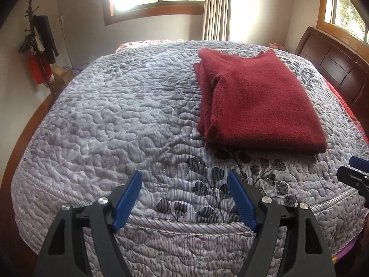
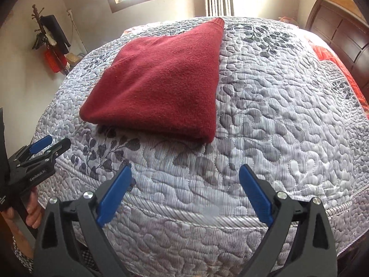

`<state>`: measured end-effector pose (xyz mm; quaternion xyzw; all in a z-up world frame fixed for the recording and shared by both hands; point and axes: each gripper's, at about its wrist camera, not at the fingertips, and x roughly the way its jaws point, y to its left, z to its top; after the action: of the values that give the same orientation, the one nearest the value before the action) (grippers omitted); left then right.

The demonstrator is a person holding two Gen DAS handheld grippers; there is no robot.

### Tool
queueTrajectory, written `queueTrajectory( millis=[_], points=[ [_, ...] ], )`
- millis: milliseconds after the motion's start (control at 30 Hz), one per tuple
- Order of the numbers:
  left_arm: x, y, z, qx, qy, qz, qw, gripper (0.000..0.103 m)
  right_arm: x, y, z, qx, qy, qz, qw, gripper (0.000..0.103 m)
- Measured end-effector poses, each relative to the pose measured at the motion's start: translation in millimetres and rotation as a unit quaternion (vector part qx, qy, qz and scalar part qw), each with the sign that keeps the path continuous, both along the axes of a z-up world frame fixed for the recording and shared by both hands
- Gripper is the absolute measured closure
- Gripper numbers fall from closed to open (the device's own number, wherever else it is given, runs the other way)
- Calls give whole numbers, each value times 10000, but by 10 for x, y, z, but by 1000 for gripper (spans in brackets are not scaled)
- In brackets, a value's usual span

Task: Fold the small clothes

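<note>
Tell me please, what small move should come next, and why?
Probably none on the cloth: draw both back. The red garment lies folded in a neat rectangle on the quilt, and the left gripper and right gripper hang open and empty near the bed's edge.

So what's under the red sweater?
The folded red sweater lies on the grey quilt. Whatever is between its layers or beneath it is covered.

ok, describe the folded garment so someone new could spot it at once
Start at the bed with the grey quilted bedspread, dark wooden headboard at one end. On the quilt lies the dark red fleece garment, folded into a thick rectangle. It is the only solid-coloured thing on the patterned cover, beyond both open tools.
</note>
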<state>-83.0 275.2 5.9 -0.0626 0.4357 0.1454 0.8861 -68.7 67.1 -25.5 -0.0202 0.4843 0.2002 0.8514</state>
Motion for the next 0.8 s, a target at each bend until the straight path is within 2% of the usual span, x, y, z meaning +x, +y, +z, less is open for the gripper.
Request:
queueTrajectory(
  millis=[200, 400, 800],
  points=[
    [-107, -118, 135, 113, -58, -20, 9999, 21, -140, 7, 109, 72, -83, 42, 9999, 9],
    [-178, -179, 208, 51, -29, -18, 10000, 19, -249, 17, 214, 192, -160, 123, 9996, 9],
    [-231, -244, 258, 302, 0, -6, 9995, 17, -306, 13, 232, 358, -93, 179, 9992, 9]
  ],
)
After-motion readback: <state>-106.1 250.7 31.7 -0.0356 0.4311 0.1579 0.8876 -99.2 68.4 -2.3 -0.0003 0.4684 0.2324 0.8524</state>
